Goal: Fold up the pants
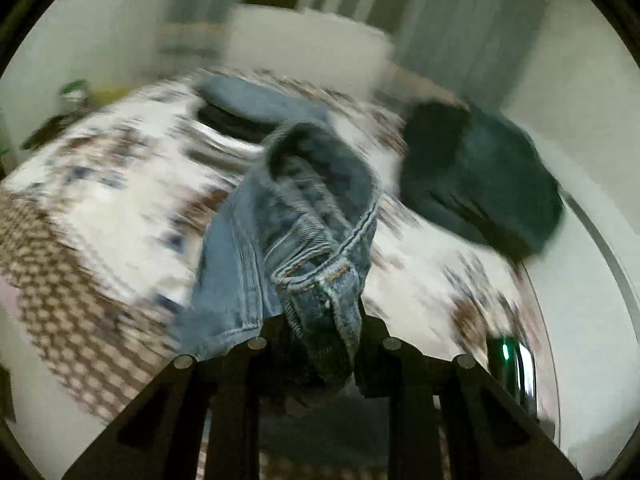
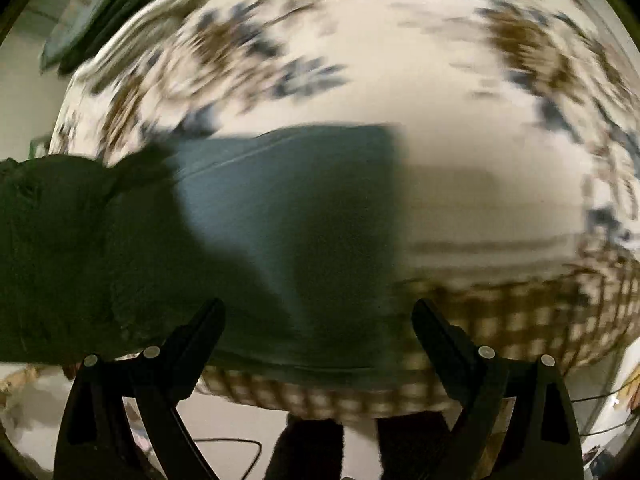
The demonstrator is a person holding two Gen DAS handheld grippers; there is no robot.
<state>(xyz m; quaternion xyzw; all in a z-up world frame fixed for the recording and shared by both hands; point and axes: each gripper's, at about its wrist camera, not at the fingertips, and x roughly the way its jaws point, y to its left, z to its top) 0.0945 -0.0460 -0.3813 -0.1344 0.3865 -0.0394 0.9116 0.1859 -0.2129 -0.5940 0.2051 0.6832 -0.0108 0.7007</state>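
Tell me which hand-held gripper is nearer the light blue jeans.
Left. The left hand-held gripper is clamped on the light blue jeans; the right hand-held gripper hangs open above a dark teal garment.

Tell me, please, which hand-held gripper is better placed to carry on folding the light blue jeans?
The left hand-held gripper: it is shut on the light blue jeans, lifted over the bed. The right hand-held gripper is open, holding nothing, above a dark folded garment.

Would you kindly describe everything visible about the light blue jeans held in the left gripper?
The light blue jeans are faded denim with stitched seams and a thick hemmed band. They are bunched and lifted, pinched between the closed jaws of the left gripper, trailing toward the patterned bedspread. Motion blur hides finer detail.
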